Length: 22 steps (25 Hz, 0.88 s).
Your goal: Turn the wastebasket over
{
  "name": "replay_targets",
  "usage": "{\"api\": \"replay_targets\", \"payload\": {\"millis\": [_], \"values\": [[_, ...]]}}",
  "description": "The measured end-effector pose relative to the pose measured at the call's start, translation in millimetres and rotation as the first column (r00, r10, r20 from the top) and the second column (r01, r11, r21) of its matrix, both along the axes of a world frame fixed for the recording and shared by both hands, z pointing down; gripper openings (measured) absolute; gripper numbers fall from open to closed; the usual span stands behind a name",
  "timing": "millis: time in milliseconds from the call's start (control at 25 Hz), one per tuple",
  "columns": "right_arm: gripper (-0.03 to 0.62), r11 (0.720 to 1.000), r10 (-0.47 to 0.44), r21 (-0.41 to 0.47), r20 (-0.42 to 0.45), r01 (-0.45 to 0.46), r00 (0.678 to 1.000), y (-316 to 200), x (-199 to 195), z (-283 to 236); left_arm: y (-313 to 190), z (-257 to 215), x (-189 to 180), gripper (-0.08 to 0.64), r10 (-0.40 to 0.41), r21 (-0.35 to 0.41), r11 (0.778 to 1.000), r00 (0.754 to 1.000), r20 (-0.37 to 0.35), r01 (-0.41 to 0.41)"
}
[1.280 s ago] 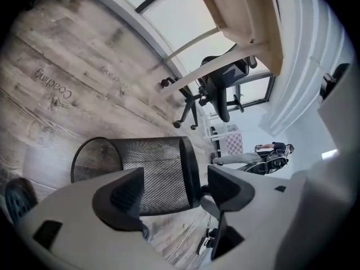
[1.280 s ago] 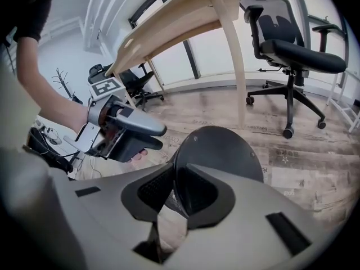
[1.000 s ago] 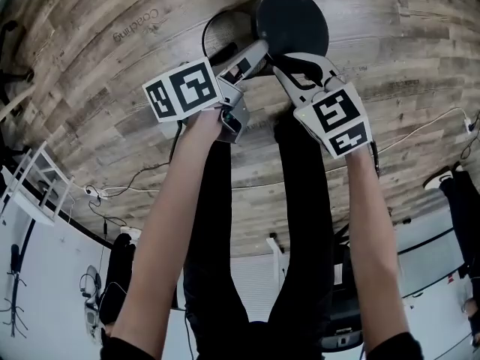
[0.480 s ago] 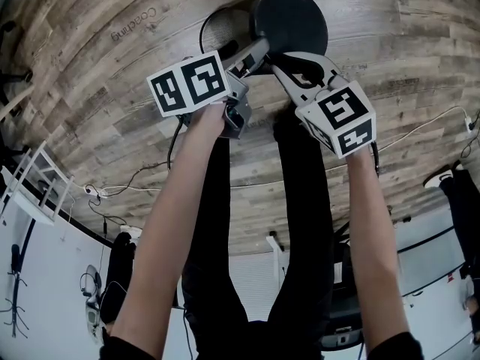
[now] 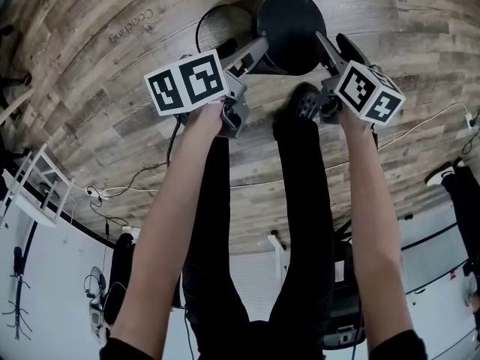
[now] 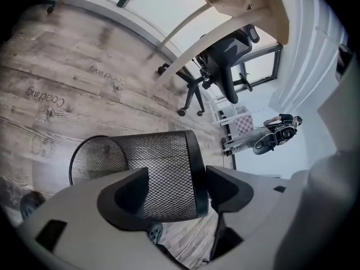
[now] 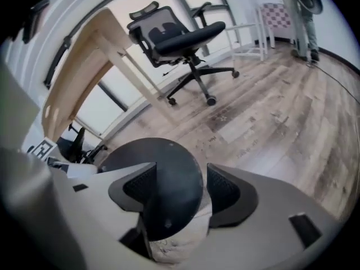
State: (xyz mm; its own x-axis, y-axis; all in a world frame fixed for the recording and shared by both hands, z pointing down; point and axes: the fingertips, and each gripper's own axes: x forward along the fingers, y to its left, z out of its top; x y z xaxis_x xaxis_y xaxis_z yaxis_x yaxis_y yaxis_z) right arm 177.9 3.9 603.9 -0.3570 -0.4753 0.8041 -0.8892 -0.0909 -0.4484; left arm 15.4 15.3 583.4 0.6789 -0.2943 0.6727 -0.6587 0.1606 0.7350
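Wastebasket (image 5: 289, 21), seen from the head view, lies tipped on the wooden floor (image 5: 112, 88), mesh mouth to the left and solid black bottom to the right, with the left gripper (image 5: 253, 52) and right gripper (image 5: 336, 47) on either side of it. The left gripper view shows its fingers spread wide, just closing a little, with the mesh wall framed between them. The right gripper view shows its fingers just opened and apart, with the black bottom between them.

An office, by the look. Black mesh swivel chair (image 7: 183, 37) on castors beside a pale wooden desk (image 7: 79, 77). Wood-plank floor (image 7: 270, 111).
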Motion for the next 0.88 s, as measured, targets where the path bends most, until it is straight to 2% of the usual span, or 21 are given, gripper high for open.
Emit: {"api": "replay_targets", "payload": {"millis": [120,360,640,880], "values": [[0.281,0.993,0.087,-0.079,0.064,-0.082,0.994,7,9,22,2,-1,-1,0.333,-0.003,0.003,1.000,1.000,-0.006,0.003],[0.281,0.992,0.090,-0.105,0.205,-0.070,0.975,8,-10,29,3,1,-12,0.334,-0.025,0.004,1.000,0.999,-0.021,0.025],[0.264,0.993,0.041,-0.114,0.243,-0.014,0.969,16,-25,26,17,7,-26,0.357,-0.048,-0.028,0.998,0.998,-0.047,0.047],[0.262,0.988,0.014,-0.151,0.240,0.023,0.971,19,-35,25,24,9,-37,0.356,-0.042,-0.035,0.999,0.998,-0.052,0.040]]}}
